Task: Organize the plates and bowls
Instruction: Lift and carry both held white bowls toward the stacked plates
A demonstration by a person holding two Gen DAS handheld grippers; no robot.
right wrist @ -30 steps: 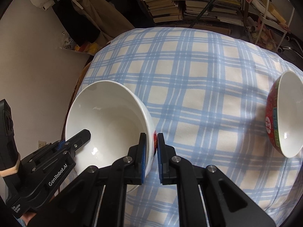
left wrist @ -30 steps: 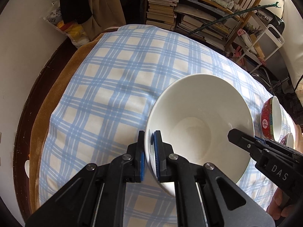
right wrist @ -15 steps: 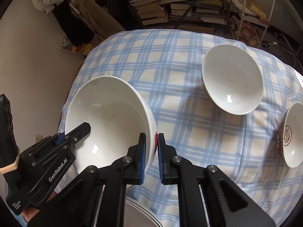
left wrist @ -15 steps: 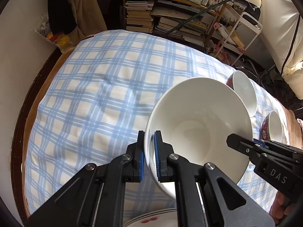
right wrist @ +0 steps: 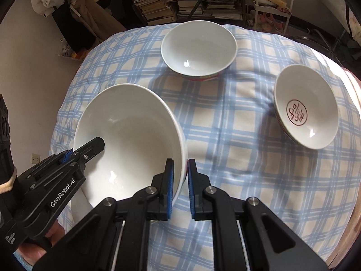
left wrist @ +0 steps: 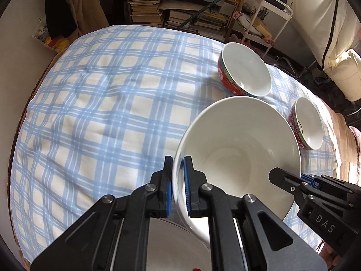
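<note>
While both grippers clamp opposite sides of its rim, a large white bowl hangs tilted above a table draped in a blue-and-cream checked cloth: the left gripper pinches the rim's left edge between blue pads, one finger inside the bowl and one outside, and the right gripper bites the right edge the same way. Seen from the left wrist, the right gripper's black finger reaches in over the bowl's far side. Just under the bowl, at the near edge of the table, part of a white plate shows beneath the left gripper. Two smaller bowls sit on the cloth beyond, well apart from the held one: a red-sided bowl with a plain white inside toward the back, and a small bowl bearing a round red emblem on its floor, to the right. Shelves heaped with books and papers stand behind the table
</note>
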